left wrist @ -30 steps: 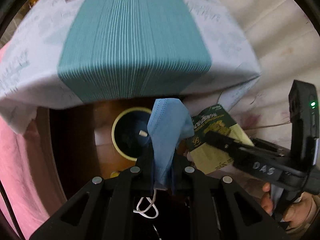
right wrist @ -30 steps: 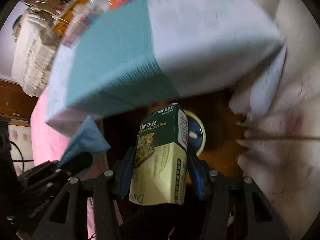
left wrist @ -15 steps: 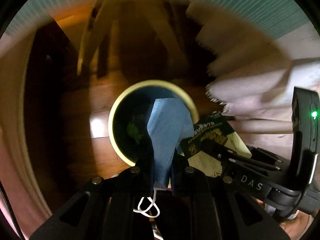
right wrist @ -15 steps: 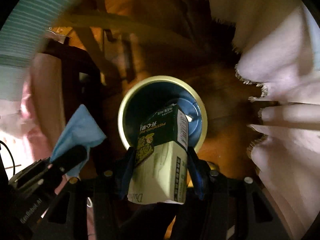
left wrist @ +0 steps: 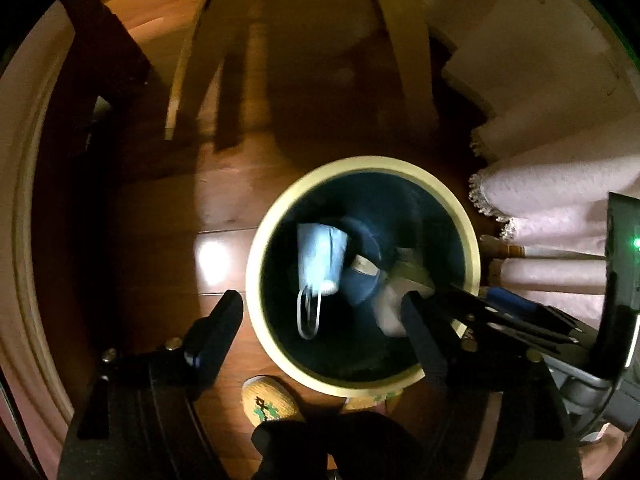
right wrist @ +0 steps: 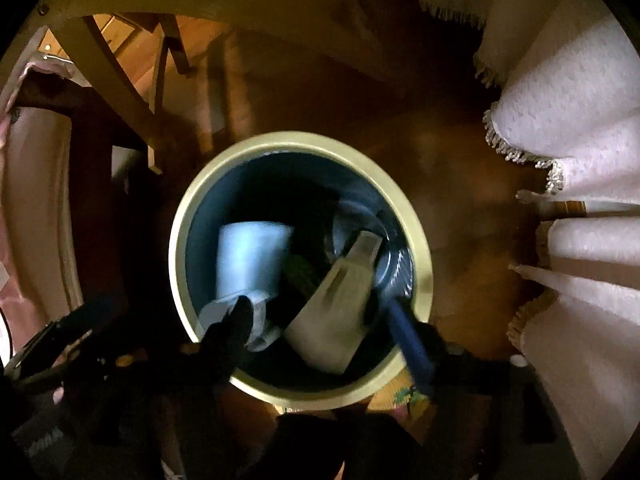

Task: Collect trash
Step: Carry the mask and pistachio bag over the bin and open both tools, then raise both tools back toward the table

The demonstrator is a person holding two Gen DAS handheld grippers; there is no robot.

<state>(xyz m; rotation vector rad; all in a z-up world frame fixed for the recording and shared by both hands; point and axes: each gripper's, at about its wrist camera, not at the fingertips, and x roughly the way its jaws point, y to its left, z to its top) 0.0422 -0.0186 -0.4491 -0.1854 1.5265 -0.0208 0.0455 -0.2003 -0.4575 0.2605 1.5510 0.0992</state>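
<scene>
A round bin with a pale yellow rim (left wrist: pixel 368 162) stands on the wooden floor right under both grippers. My left gripper (left wrist: pixel 316 326) points straight down over it, its jaws opening with nothing pressed between them. The blue face mask (left wrist: pixel 320 258) hangs loose inside the bin, ear loops trailing. My right gripper (right wrist: pixel 320 330) is also opening above the bin rim (right wrist: pixel 300 138). The green and cream pistachio box (right wrist: pixel 340 300) lies tilted and blurred inside, free of the pads, beside the mask (right wrist: pixel 252 256). The right gripper (left wrist: pixel 520 320) shows at the left view's right edge.
Wooden chair legs (left wrist: pixel 404 52) rise beyond the bin. A pale fringed cloth (right wrist: pixel 572 128) hangs at the right. A person's yellow patterned slipper (left wrist: pixel 272 400) stands close against the bin's near side. Dark wooden floor surrounds the bin.
Both grippers dropped from table height to just above the bin and opened. The mask left the left gripper and the box left the right one; both now sit in the bin.
</scene>
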